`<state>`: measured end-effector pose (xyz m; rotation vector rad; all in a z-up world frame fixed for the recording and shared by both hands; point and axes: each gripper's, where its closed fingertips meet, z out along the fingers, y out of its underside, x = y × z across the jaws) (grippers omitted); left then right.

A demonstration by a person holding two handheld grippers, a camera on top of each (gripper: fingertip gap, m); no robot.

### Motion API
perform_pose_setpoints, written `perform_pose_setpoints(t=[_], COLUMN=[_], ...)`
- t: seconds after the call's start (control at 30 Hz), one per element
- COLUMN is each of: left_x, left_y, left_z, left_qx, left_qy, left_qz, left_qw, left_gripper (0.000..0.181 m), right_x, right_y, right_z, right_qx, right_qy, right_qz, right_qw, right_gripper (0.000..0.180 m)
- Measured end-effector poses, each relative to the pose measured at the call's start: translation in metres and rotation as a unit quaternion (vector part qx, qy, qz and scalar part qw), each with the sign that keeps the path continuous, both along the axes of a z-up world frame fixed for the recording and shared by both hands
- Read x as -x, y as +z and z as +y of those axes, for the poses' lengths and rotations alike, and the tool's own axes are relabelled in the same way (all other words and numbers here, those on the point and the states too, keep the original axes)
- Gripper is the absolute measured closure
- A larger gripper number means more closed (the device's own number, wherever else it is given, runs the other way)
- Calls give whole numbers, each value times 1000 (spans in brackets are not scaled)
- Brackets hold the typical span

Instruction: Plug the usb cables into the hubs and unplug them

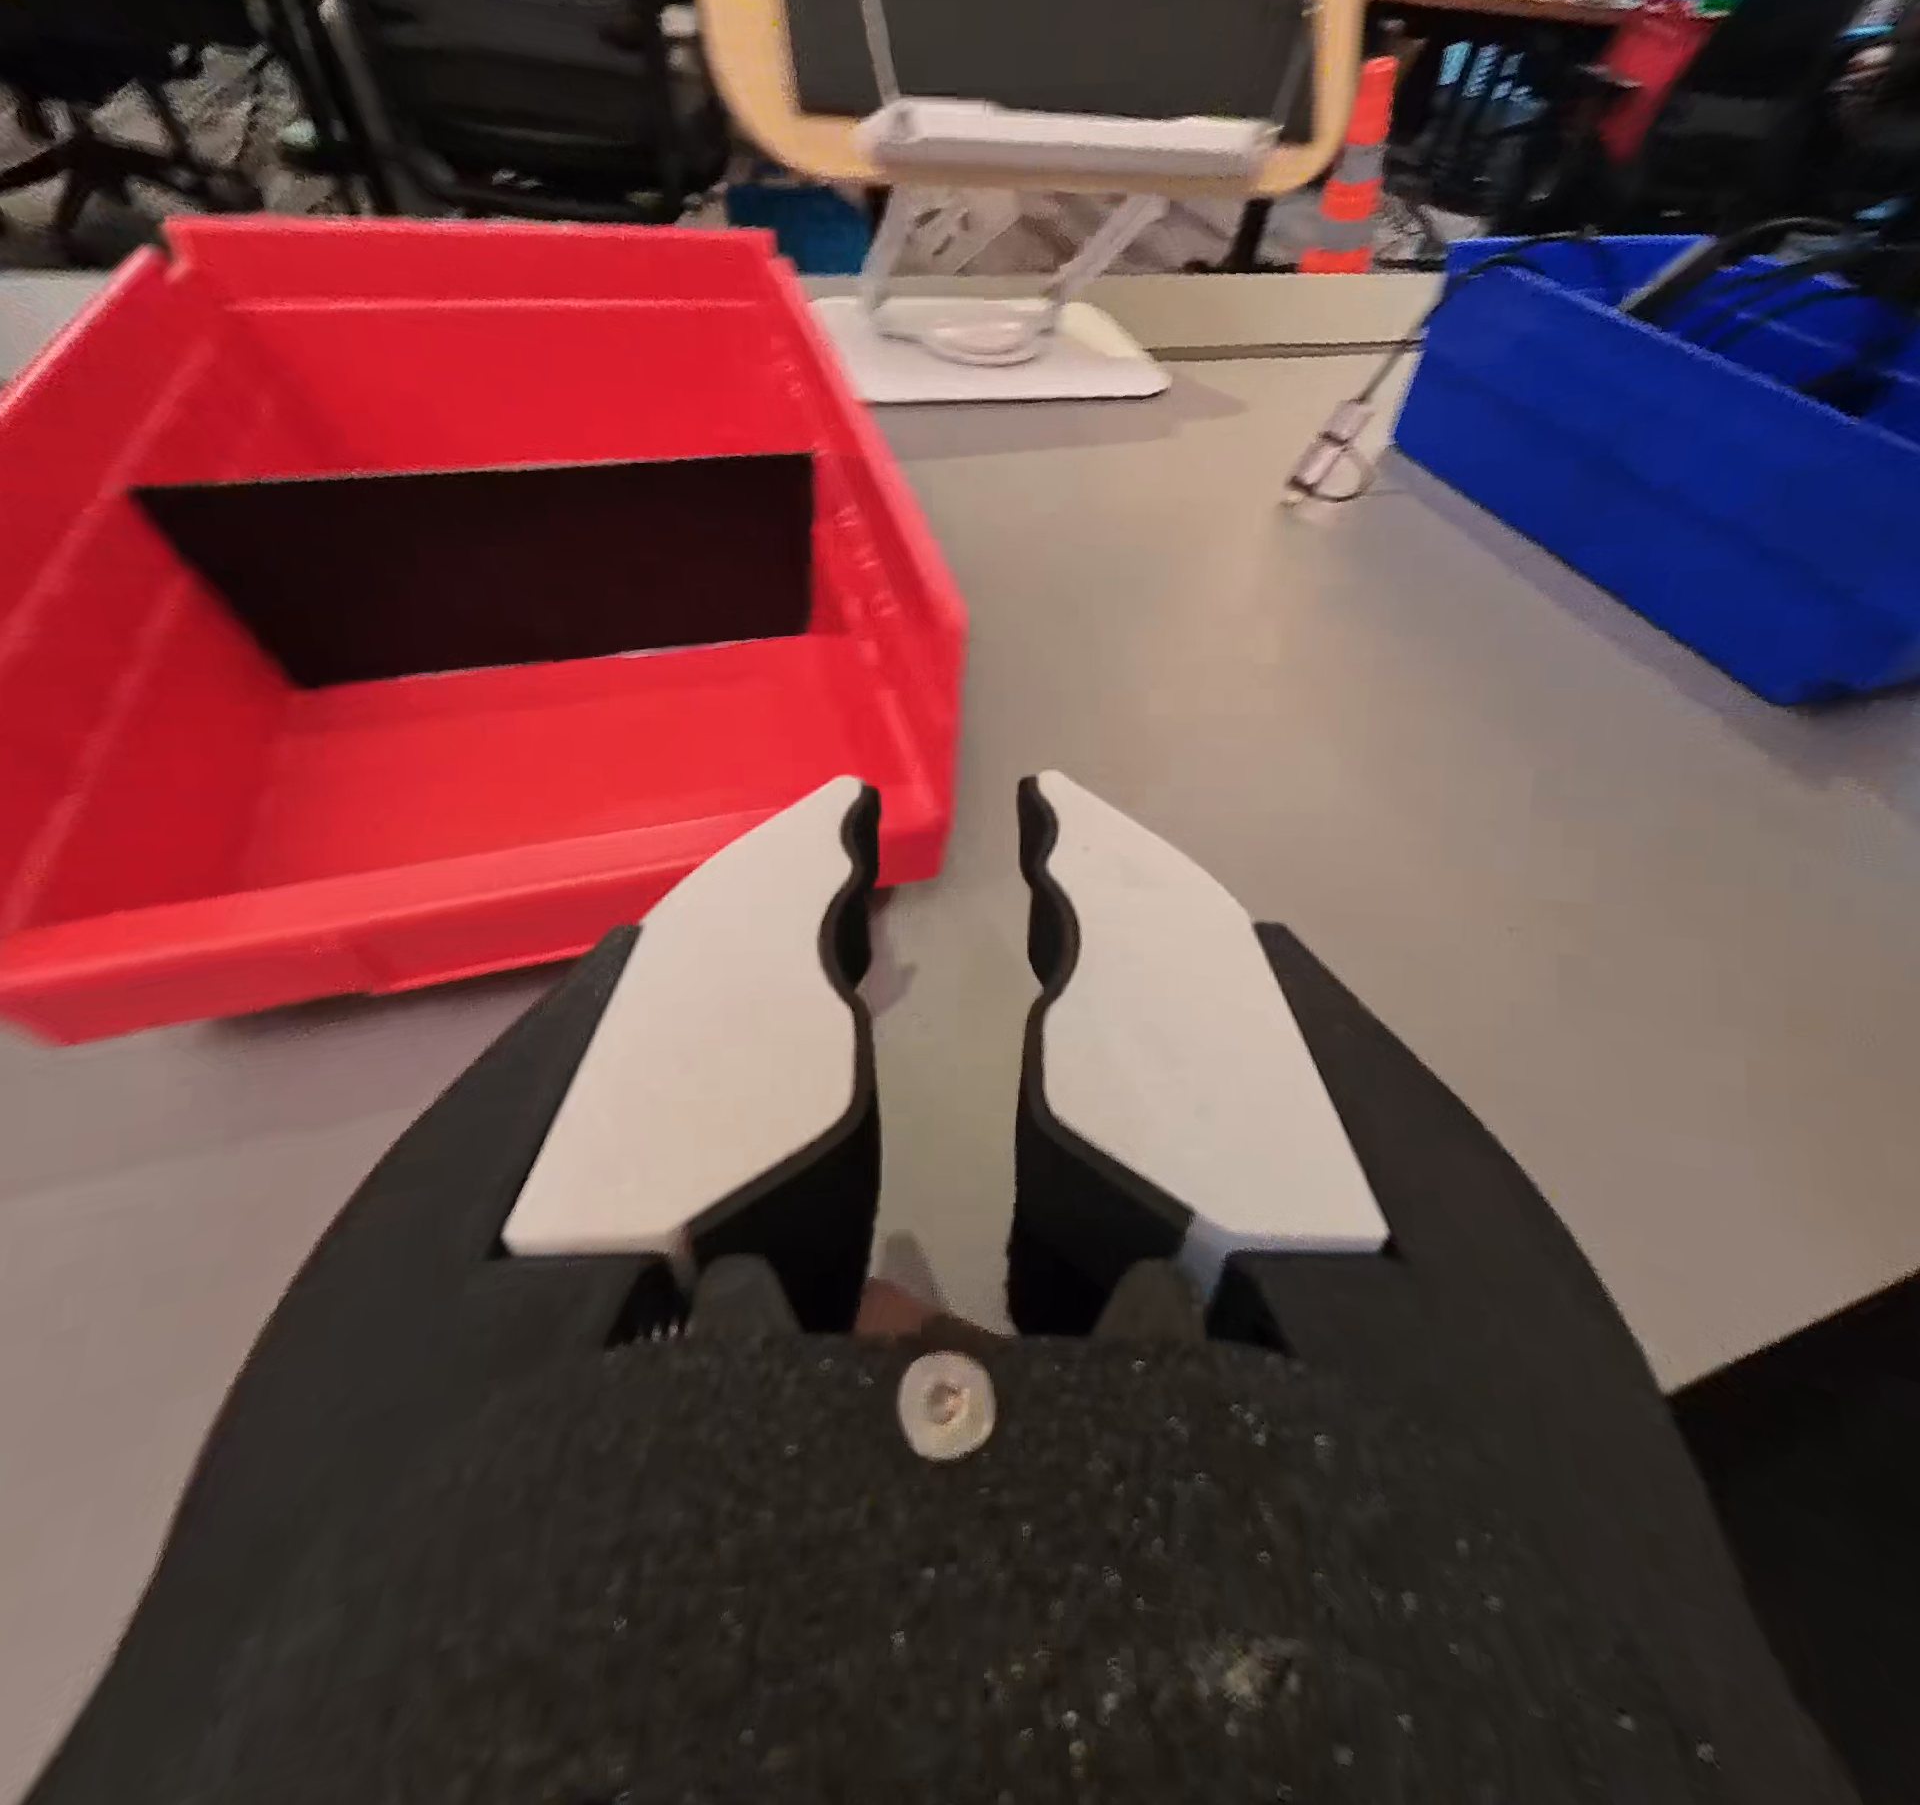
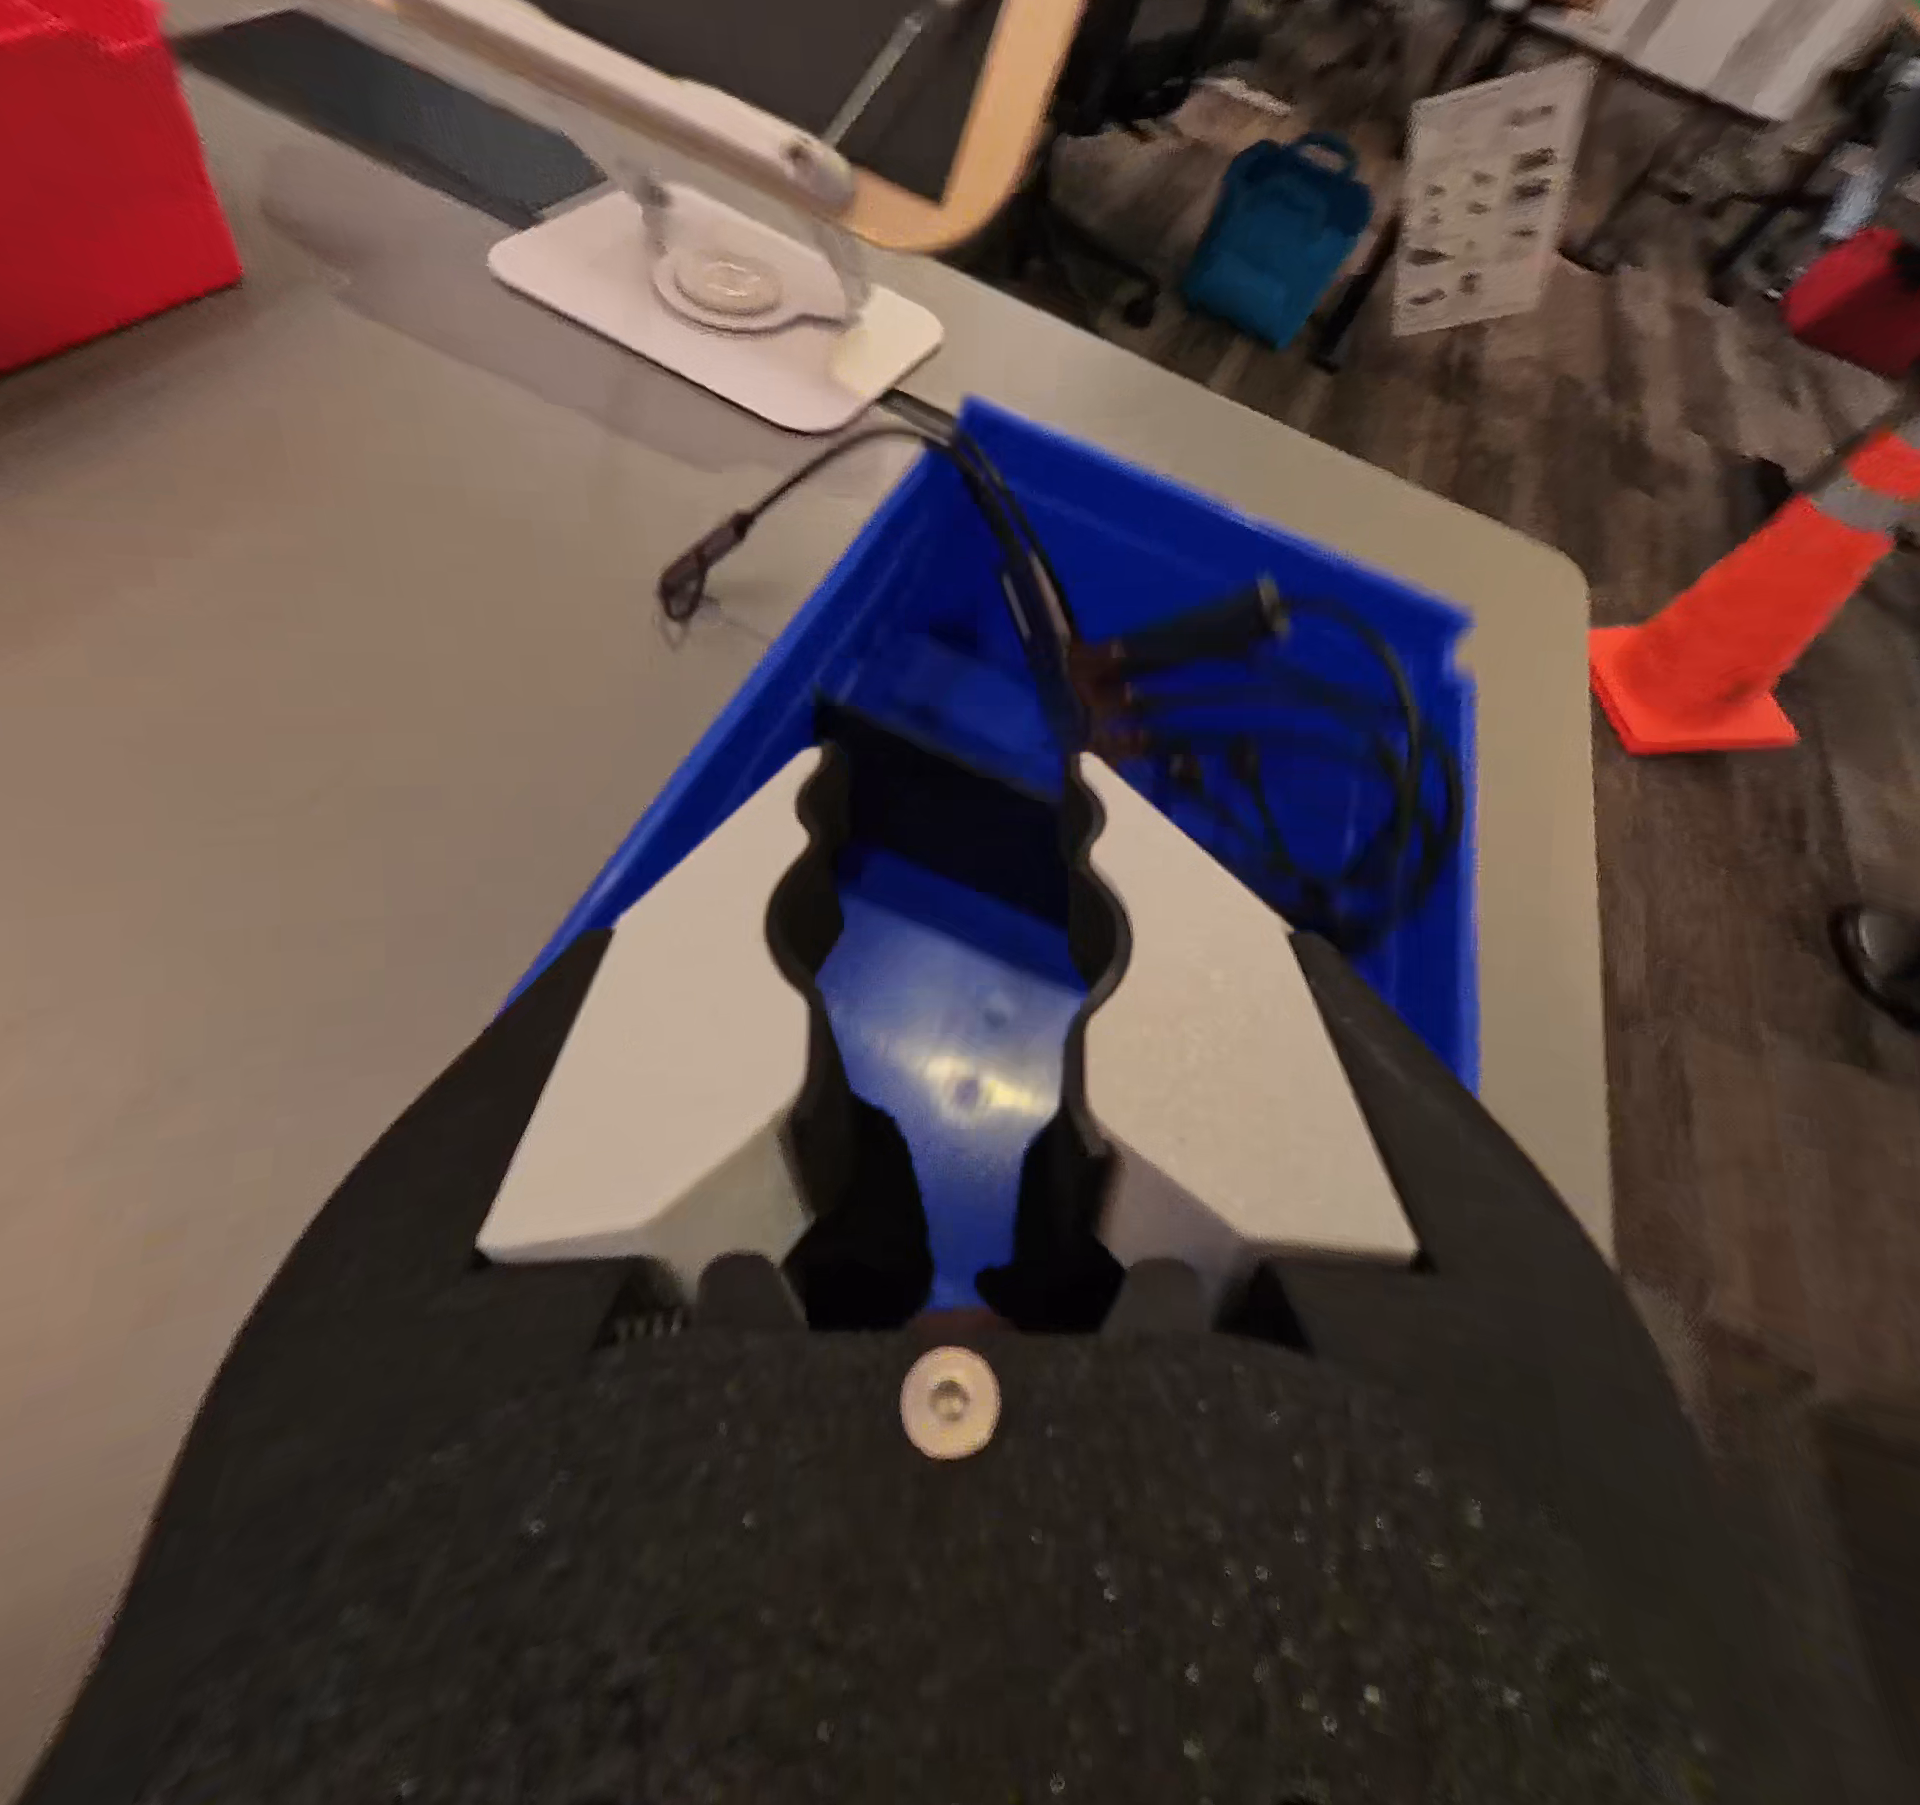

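My left gripper [image 1: 948, 799] is open and empty, low over the grey table [image 1: 1299, 820] just right of the red bin's near corner. The red bin [image 1: 125, 966] looks empty apart from a black divider [image 1: 499, 560]. My right gripper [image 2: 945, 768] is open and empty, held over the blue bin [image 2: 727, 706]. Black USB cables [image 2: 1392, 768] lie coiled in the blue bin's far right part. One cable end [image 2: 696, 560] hangs out onto the table; it also shows in the left wrist view [image 1: 1335, 446]. No hub can be made out.
A white stand [image 1: 997, 353] with a wood-framed screen [image 1: 1039, 10] sits at the table's far edge between the bins. The blue bin [image 1: 1662, 529] stands near the table's right edge. An orange cone [image 2: 1745, 612] and a blue bag [image 2: 1278, 238] are on the floor. My right fingertips sit around 50 cm from my left ones.
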<state>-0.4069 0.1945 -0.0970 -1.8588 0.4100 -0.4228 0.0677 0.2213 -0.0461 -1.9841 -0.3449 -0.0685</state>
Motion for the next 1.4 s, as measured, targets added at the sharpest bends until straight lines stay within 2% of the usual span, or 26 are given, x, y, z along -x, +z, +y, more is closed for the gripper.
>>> perform_pose_setpoints(t=[0.13,0.3,0.43,0.63,1.27,1.4], left_x=[36,44,40,37,33,30], left_y=[-19,-32,-29,-28,-32,-30], left_z=[15,20,19,18,16,14], left_qx=[33,42,23,18,16,10], left_qy=[43,44,35,36,27,21], left_qz=[9,20,32,33,58,59], left_qw=[999,998,999,999,998,998], left_gripper=[154,154,154,154,154,153], right_x=[1,0,-6,-9,-13,40], right_y=[-47,-77,-74,-76,-73,-61], right_z=[-63,-103,-101,-102,-104,-102], right_qx=[-28,-51,-55,-49,-53,-65], right_qy=[-68,-96,-89,-92,-101,-22], right_qz=[86,95,92,161,109,103], right_qw=[994,990,990,981,988,992], right_gripper=[139,139,139,138,138,131])
